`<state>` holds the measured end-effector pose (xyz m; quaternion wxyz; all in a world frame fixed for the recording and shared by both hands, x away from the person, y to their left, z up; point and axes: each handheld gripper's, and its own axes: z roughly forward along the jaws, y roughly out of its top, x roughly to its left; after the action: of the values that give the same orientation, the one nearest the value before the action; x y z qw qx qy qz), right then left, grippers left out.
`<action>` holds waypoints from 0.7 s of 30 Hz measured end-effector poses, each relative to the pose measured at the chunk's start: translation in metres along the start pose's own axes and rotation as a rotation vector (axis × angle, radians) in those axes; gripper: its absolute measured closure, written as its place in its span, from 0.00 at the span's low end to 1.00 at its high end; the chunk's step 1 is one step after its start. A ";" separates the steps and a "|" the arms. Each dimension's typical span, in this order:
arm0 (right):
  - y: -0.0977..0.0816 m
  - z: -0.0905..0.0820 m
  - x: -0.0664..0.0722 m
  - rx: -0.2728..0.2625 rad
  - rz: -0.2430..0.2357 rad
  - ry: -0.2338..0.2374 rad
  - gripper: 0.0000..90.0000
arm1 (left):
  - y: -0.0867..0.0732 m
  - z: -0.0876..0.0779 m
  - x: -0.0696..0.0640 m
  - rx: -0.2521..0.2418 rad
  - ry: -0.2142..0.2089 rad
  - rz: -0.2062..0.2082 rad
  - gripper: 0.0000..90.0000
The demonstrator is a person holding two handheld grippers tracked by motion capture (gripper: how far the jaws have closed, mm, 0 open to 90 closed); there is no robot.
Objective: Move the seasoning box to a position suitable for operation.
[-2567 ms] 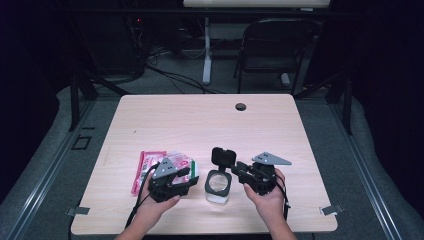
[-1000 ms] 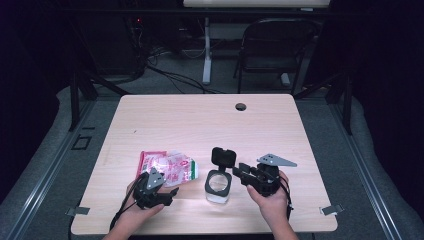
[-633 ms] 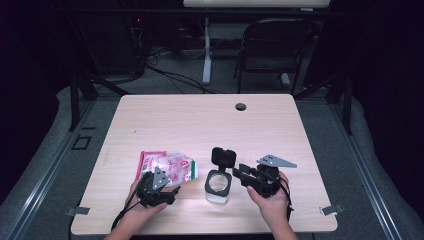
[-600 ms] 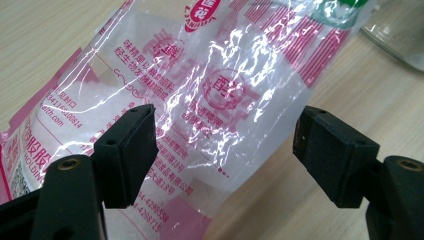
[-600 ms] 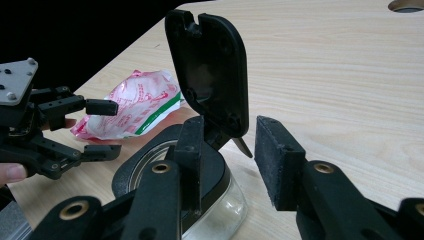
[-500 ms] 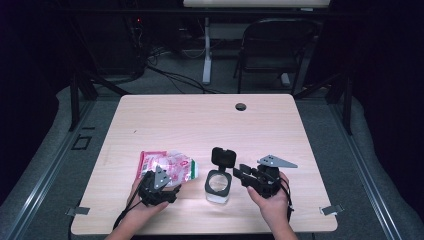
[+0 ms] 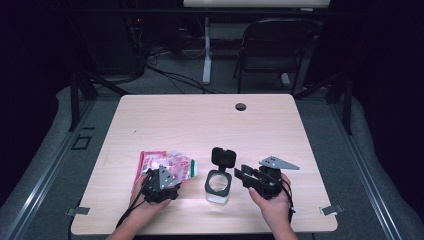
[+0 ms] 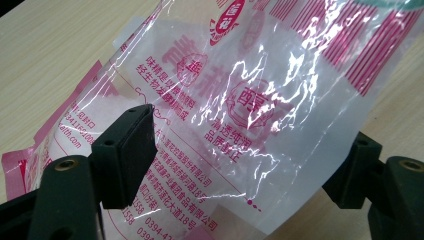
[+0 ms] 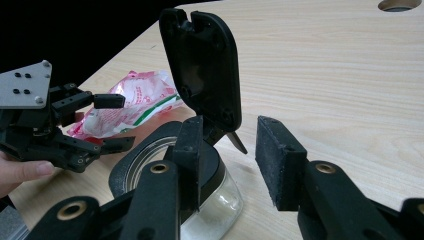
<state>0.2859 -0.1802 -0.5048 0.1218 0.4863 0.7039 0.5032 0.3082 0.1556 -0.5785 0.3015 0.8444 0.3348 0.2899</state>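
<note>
Left gripper (image 7: 167,181): mine, near the table's (image 7: 200,120) front edge, left of middle; jaws spread, the pink-printed plastic bag (image 8: 240,110) lying between them, pads not pressing.
Bag: flat on the table, just left of the jar.
Jar (image 7: 218,185): glass, black lid (image 9: 202,62) flipped upright.
Right gripper (image 9: 227,160): jaws half apart, one at the jar's rim, gripping nothing I can see.

On the table (image 7: 200,120), the packet (image 7: 167,164) lies just left of the jar (image 7: 218,186), apparently apart.
</note>
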 end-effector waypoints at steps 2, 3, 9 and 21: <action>0.000 -0.001 0.000 -0.002 0.003 -0.002 0.71 | 0.000 0.001 -0.001 0.006 -0.001 0.000 0.28; 0.000 -0.001 -0.001 -0.006 0.005 -0.002 0.71 | 0.000 0.002 -0.001 0.008 -0.001 -0.002 0.28; 0.000 -0.002 -0.002 -0.011 0.009 -0.001 0.71 | -0.002 0.004 0.001 0.012 -0.006 -0.028 0.33; -0.001 -0.001 -0.002 -0.008 0.011 0.001 0.71 | -0.006 0.007 0.011 0.007 -0.044 -0.108 0.51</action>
<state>0.2858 -0.1818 -0.5056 0.1207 0.4894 0.6993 0.5068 0.3176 0.1654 -0.5842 0.3211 0.8322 0.3743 0.2534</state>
